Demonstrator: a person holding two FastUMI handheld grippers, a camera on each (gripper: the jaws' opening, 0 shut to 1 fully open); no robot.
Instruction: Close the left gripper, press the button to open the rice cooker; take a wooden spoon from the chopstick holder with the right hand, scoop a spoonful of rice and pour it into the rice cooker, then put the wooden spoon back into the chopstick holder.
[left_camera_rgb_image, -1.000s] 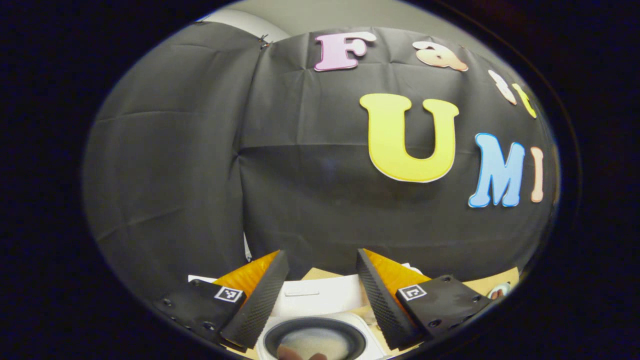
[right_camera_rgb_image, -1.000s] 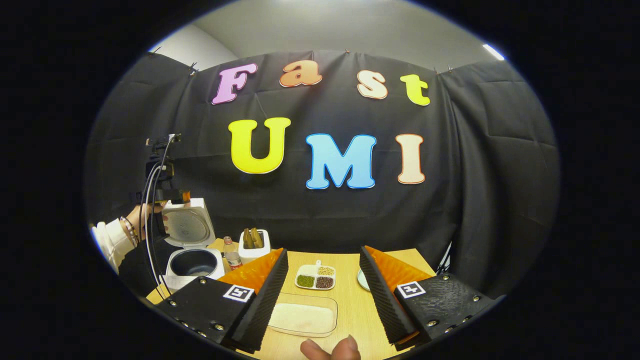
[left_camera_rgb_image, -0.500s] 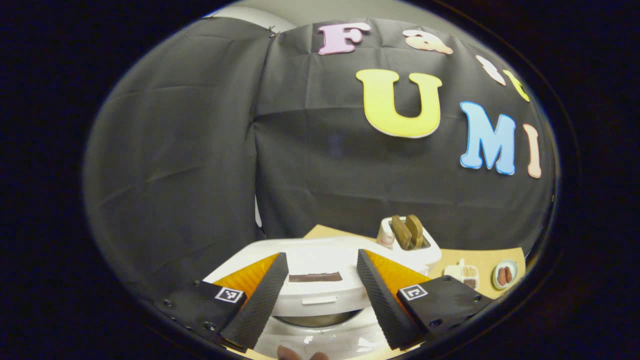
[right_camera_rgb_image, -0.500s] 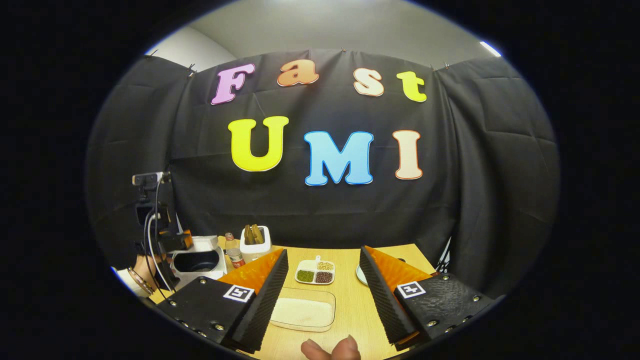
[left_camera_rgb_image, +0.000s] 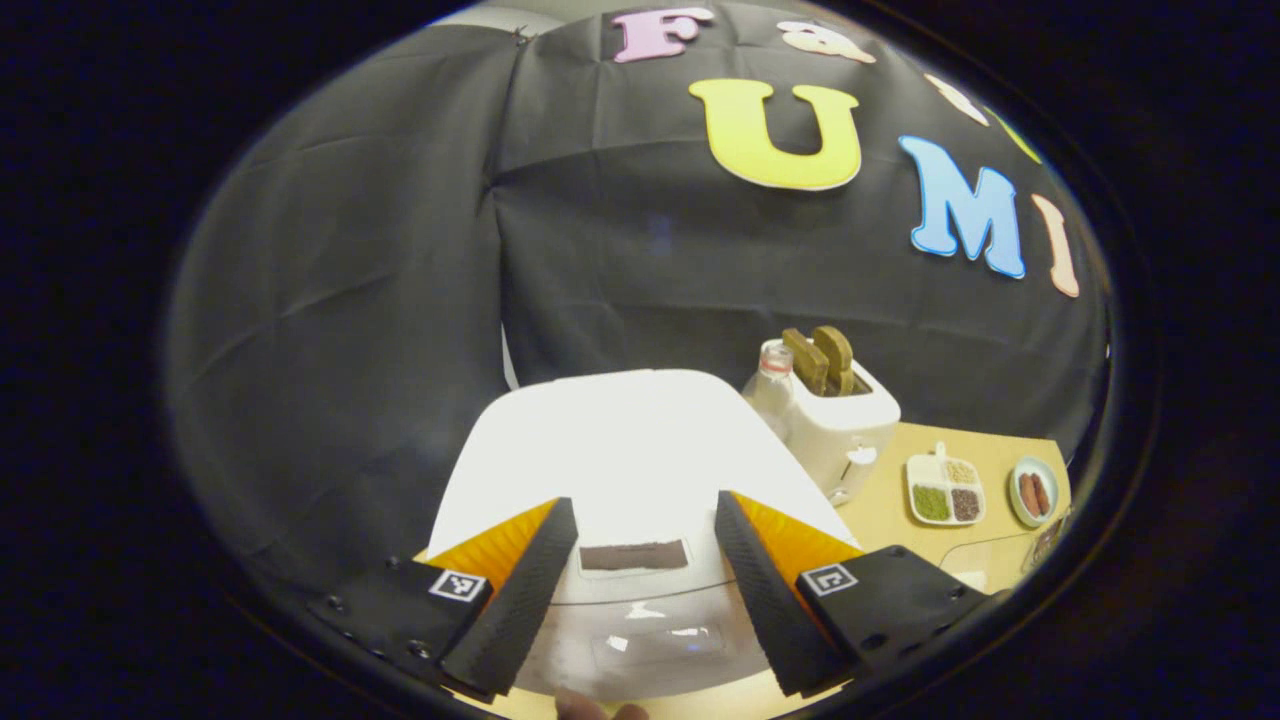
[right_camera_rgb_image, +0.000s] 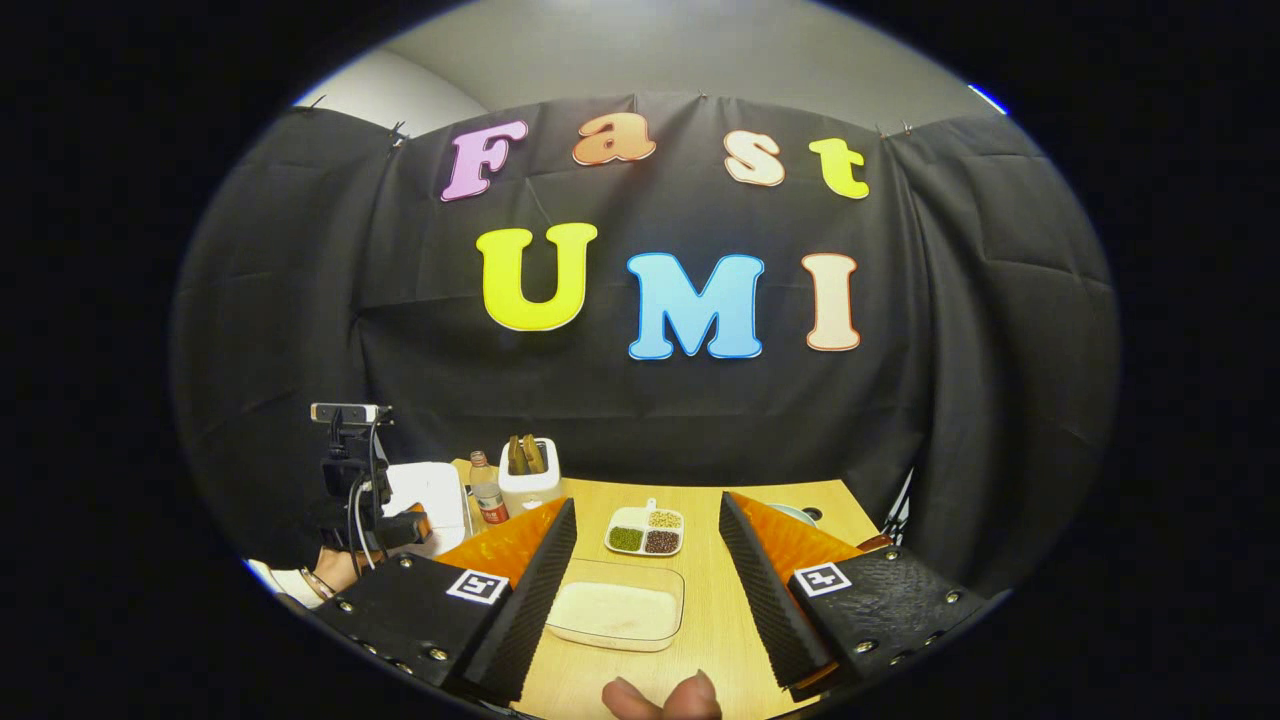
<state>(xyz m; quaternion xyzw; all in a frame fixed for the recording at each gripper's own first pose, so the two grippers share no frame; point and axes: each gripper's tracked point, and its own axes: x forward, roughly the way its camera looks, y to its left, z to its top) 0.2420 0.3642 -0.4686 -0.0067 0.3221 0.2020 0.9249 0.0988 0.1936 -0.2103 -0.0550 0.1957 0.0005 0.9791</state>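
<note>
The rice cooker (left_camera_rgb_image: 630, 450) sits at the left back corner of the table (right_camera_rgb_image: 715, 610), its white lid down and shut. In the left gripper view the lid fills the middle, with a dark rectangular panel (left_camera_rgb_image: 633, 555) at its front edge and a pale button plate (left_camera_rgb_image: 655, 640) on the front face just below. The left gripper (left_camera_rgb_image: 640, 520) hangs above the front of the cooker with its jaws spread wide apart and nothing between them; the dark panel shows through the gap. In the right gripper view this gripper (right_camera_rgb_image: 395, 525) appears over the cooker (right_camera_rgb_image: 430, 495), with cables, a small camera on top, and the holding hand (right_camera_rgb_image: 335, 575) with a white sleeve below it.

Just to the right of the cooker, along the back edge, stands the white chopstick holder (left_camera_rgb_image: 840, 430), with two wooden spoon handles (left_camera_rgb_image: 820, 358) sticking up out of it. A small bottle (left_camera_rgb_image: 772, 385) stands between cooker and holder, touching or almost touching the holder.

Farther right lie a white divided dish (left_camera_rgb_image: 943, 488) with green, pale and dark grains, and a small plate of sausages (left_camera_rgb_image: 1032, 492) beside it. Near the front edge sits a clear shallow tray of rice (right_camera_rgb_image: 615, 612).

The right gripper (right_camera_rgb_image: 648, 575) is held above the front edge over the rice tray, jaws wide open and empty. Two fingertips (right_camera_rgb_image: 660, 698) of the holding hand show at the bottom.
</note>
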